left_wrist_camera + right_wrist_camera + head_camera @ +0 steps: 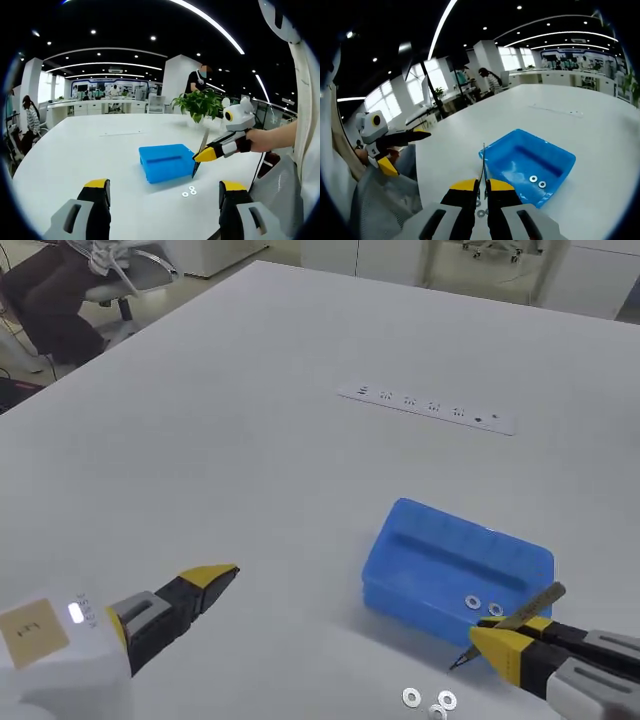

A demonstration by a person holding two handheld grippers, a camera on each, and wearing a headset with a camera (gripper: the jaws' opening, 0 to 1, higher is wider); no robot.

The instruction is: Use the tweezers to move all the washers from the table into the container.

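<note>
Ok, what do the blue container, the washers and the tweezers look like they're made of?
Container: likely plastic, given the uniform bright blue, soft sheen and moulded rounded corners.
Washers: probably metal, as they are pale silvery rings with bright glints, though too small to be sure.
Tweezers: seem to be metal, with thin, dull grey blades tapering to a fine tip.

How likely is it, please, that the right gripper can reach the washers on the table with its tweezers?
Probably yes. The right gripper, shut on the tweezers, hangs close by the washers, with the tweezer tip pointing down near them. Nothing lies between, and the blue container stands off to one side.
</note>
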